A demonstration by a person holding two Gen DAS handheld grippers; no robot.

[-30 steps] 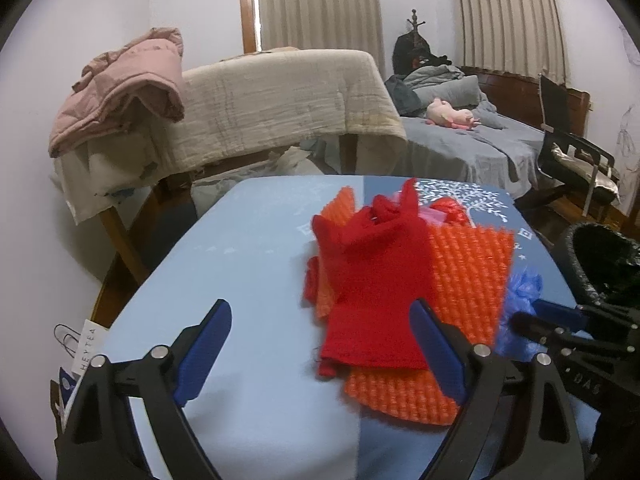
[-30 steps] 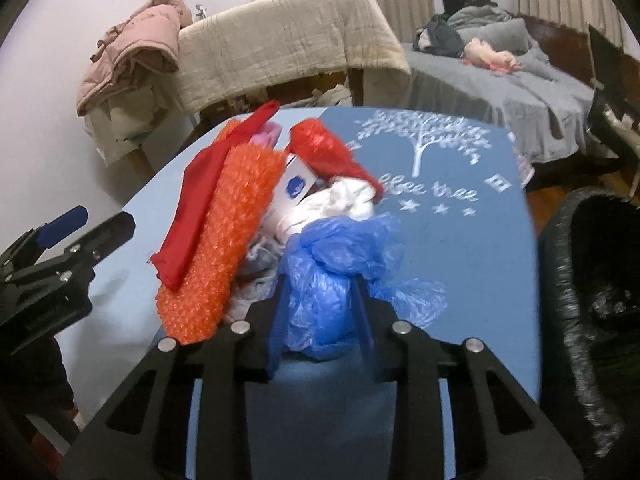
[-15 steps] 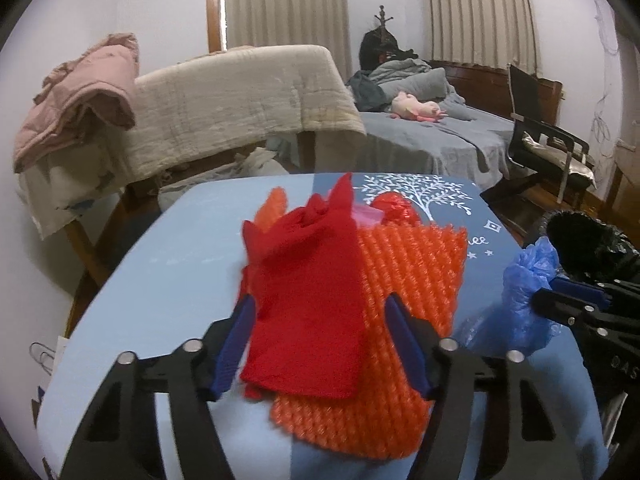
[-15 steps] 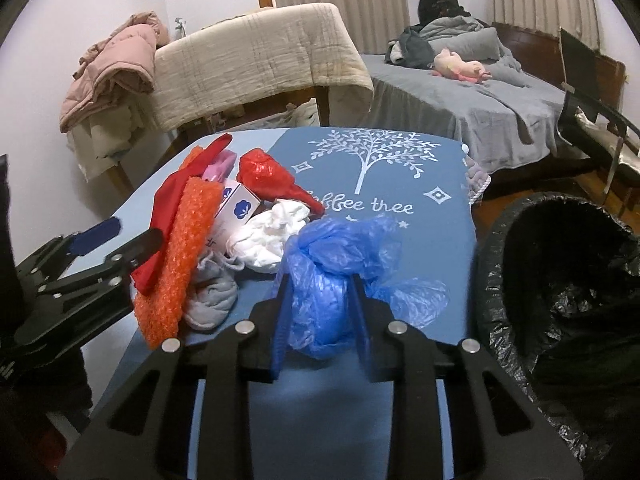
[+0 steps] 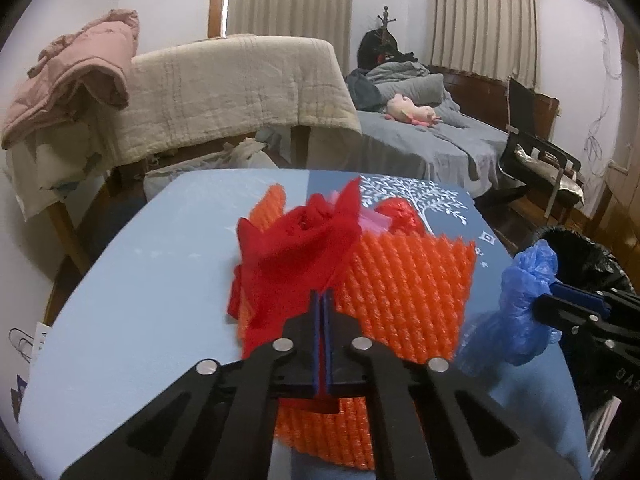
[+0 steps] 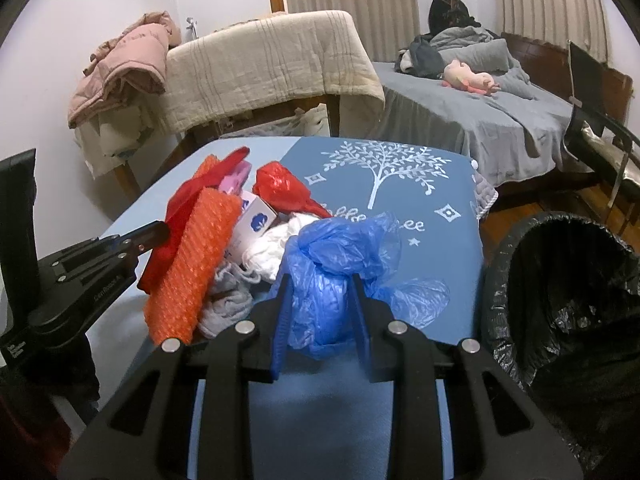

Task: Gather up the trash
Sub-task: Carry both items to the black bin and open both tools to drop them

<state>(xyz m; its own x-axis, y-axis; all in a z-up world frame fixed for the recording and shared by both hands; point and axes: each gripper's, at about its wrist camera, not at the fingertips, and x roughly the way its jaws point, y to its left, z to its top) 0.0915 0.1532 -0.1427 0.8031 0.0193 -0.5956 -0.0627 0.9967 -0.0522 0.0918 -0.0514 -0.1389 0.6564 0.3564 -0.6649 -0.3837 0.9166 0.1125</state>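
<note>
A heap of trash lies on the blue table (image 5: pixel 132 280): a red cloth (image 5: pixel 292 256) over an orange bubble-wrap sheet (image 5: pixel 404 292), a red plastic bag (image 6: pixel 284 192), a small white box (image 6: pixel 252 224), white and grey rags (image 6: pixel 276 244). My left gripper (image 5: pixel 322 300) is shut on the near edge of the red cloth; it also shows in the right wrist view (image 6: pixel 160 232). My right gripper (image 6: pixel 320 284) is shut on a crumpled blue plastic bag (image 6: pixel 340 256), held at the table's right side (image 5: pixel 524 300).
A black-lined trash bin (image 6: pixel 568 292) stands on the floor right of the table. Behind are a rack draped with a beige blanket (image 5: pixel 236 92) and pink jacket (image 5: pixel 76 72), a grey bed (image 5: pixel 440 140) and a black chair (image 5: pixel 536 148).
My left gripper has moved forward over the red cloth and closed on it. My right gripper has lifted the blue bag away from the heap, toward the bin side.
</note>
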